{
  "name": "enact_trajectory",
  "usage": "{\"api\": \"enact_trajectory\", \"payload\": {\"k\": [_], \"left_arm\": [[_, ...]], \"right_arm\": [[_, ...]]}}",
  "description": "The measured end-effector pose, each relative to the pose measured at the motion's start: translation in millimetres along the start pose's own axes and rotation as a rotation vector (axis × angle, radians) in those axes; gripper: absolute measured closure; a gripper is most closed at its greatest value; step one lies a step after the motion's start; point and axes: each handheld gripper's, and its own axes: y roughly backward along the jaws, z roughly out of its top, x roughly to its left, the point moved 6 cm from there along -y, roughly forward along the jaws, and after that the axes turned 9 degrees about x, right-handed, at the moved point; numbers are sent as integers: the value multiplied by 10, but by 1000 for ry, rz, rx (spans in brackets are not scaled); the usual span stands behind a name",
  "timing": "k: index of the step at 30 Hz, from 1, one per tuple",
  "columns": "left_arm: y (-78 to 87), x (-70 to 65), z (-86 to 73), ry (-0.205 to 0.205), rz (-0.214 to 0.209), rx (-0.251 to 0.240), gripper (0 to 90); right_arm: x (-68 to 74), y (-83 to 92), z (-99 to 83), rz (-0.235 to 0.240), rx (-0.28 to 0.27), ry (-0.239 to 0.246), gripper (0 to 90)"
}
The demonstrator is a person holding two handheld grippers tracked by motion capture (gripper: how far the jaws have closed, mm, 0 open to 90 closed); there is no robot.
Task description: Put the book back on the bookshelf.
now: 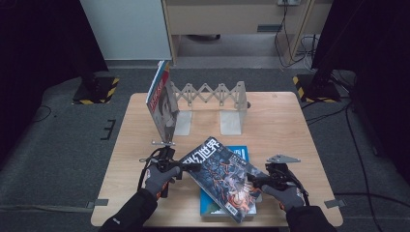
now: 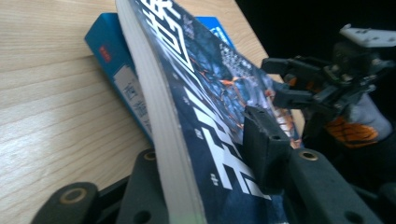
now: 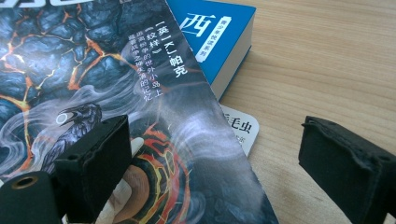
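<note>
A dark book (image 1: 222,176) with a lava-pattern cover and white Chinese title lies tilted across a blue book (image 1: 240,152) on the front of the wooden table (image 1: 280,125). My left gripper (image 1: 186,166) is shut on the dark book's left edge. In the left gripper view one jaw sits under the dark book's page block (image 2: 159,116) and the other presses on its cover, with my left gripper (image 2: 205,144) clamped there. My right gripper (image 1: 254,180) stands open at the dark book's right edge. My right gripper (image 3: 215,140) has one jaw over the dark book's cover (image 3: 93,70) and the other over bare wood.
A white expanding book rack (image 1: 212,96) stands at the back of the table, with one book (image 1: 162,104) leaning upright at its left end. A white cover corner (image 3: 239,128) pokes out beneath the dark book. The blue book (image 3: 210,32) lies flat.
</note>
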Motion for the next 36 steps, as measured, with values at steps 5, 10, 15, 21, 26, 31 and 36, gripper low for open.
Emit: {"api": "enact_trajectory", "payload": {"k": [5,10,15,21,26,31,36], "left_arm": [[27,-64,28,20,-5,0,675],[67,-162,73,2,-1,-10,694],[125,-251,146,-9,2,-31,719],[268,-358,262,-26,-4,-87,758],[331,-496,360,-62,-17,-111,782],[370,-635,478,-84,-35,-140,808],[425,-753,562,-114,-32,-158,818]], "right_arm": [[-3,0,7,5,2,-5,99],[-3,3,11,17,12,-10,106],[-47,36,28,-6,-2,-10,123],[-170,94,52,-42,-30,-35,128],[-251,128,65,-68,-46,-52,127],[-343,171,73,-102,-65,-71,129],[-445,193,58,-148,-60,-82,130]]}}
